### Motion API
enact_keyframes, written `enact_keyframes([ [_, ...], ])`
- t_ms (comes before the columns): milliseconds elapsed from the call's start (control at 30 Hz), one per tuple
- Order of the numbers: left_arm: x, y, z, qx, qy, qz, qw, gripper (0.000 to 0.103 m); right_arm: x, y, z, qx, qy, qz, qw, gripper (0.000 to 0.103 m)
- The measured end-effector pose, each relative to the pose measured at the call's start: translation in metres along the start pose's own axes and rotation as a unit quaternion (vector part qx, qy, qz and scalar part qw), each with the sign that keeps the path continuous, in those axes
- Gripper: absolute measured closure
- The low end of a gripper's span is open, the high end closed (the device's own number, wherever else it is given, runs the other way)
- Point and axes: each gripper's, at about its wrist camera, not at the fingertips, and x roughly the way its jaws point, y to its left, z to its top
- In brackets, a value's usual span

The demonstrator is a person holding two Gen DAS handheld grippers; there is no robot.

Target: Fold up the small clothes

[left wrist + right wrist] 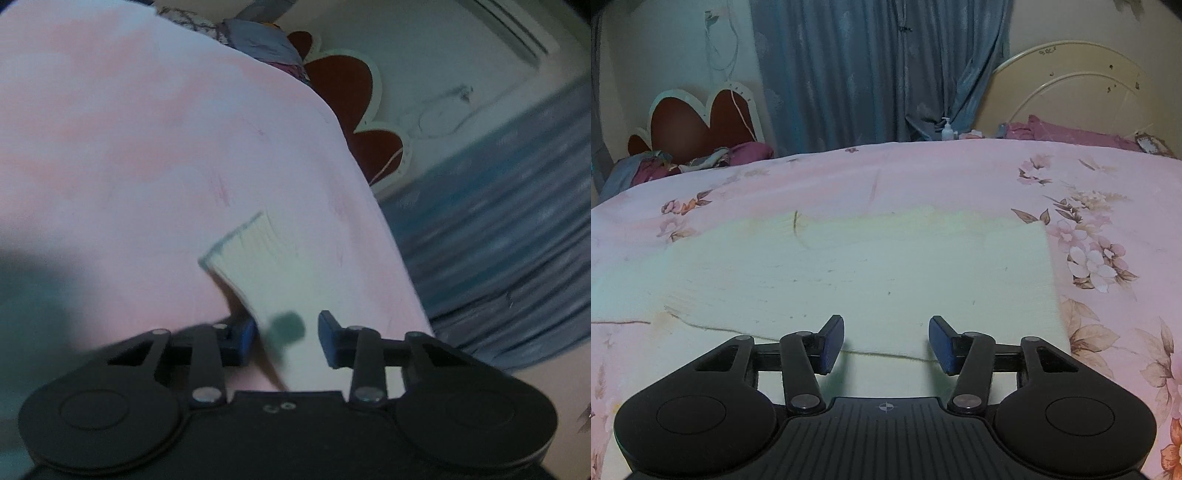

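Observation:
A pale yellow-green knitted garment [868,273] lies flat on the pink floral bedsheet [1108,221], its near edge just under my right gripper [886,343]. That gripper is open, with its blue pads [833,343] apart above the garment's edge and nothing gripped. The left wrist view is blurred and tilted. In it a ribbed corner of the same pale garment [255,266] runs down between the fingers of my left gripper [286,343]. Its pads [328,339] stand apart with a visible gap. A dark green blob [290,326] shows on the cloth between them.
Blue curtains [868,74] hang behind the bed. A brown heart-shaped board [698,122] and a heap of coloured clothes [653,162] sit at the back left. A cream metal bed frame [1071,81], maroon pillows [1071,133] and a pump bottle [947,129] are at the back right.

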Motion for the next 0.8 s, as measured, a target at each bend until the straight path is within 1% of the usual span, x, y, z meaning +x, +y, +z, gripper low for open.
enact_keyframes([
  [33, 0.003, 0.003, 0.003, -0.009, 0.004, -0.002, 1.0000, 0.092, 0.001, -0.002, 0.001, 0.006, 0.001, -0.001, 1.000, 0.051],
  [67, 0.009, 0.003, 0.003, -0.008, 0.010, 0.003, 0.9999, 0.100, 0.001, -0.004, 0.001, 0.012, 0.002, -0.002, 1.000, 0.051],
  [100, 0.009, 0.000, 0.003, 0.003, 0.002, 0.010, 0.9999, 0.100, 0.000, -0.005, 0.001, 0.015, 0.002, -0.002, 1.000, 0.053],
  [133, 0.004, -0.003, 0.001, 0.020, -0.010, 0.008, 0.9997, 0.100, 0.000, -0.006, 0.001, 0.016, 0.004, -0.002, 1.000, 0.063],
  [167, -0.001, -0.010, 0.000, 0.043, -0.017, 0.007, 0.9989, 0.101, 0.001, -0.008, 0.001, 0.017, 0.006, -0.003, 1.000, 0.066],
  [200, -0.001, -0.021, -0.005, 0.064, -0.016, 0.000, 0.9978, 0.101, 0.000, -0.009, 0.001, 0.020, 0.006, -0.002, 1.000, 0.068],
  [267, -0.003, -0.048, -0.017, 0.104, -0.002, -0.028, 0.9941, 0.101, -0.001, -0.011, 0.001, 0.025, 0.003, -0.003, 1.000, 0.069],
  [333, 0.004, -0.083, -0.039, 0.157, 0.023, -0.054, 0.9859, 0.101, 0.000, -0.012, 0.000, 0.029, 0.004, 0.000, 1.000, 0.069],
  [433, 0.011, -0.134, -0.080, 0.224, 0.064, -0.083, 0.9688, 0.101, -0.001, -0.012, 0.000, 0.032, 0.002, 0.003, 0.999, 0.069],
  [500, 0.016, -0.164, -0.110, 0.252, 0.088, -0.102, 0.9583, 0.101, -0.002, -0.012, 0.001, 0.036, 0.000, 0.006, 0.999, 0.069],
  [633, 0.028, -0.207, -0.167, 0.300, 0.128, -0.120, 0.9377, 0.101, -0.007, -0.019, 0.002, 0.047, -0.006, 0.010, 0.999, 0.069],
  [733, 0.031, -0.230, -0.205, 0.329, 0.146, -0.128, 0.9243, 0.101, -0.012, -0.026, 0.002, 0.061, -0.009, 0.011, 0.998, 0.068],
  [800, 0.033, -0.240, -0.228, 0.351, 0.159, -0.129, 0.9139, 0.100, -0.015, -0.030, 0.000, 0.070, -0.011, 0.013, 0.997, 0.068],
])
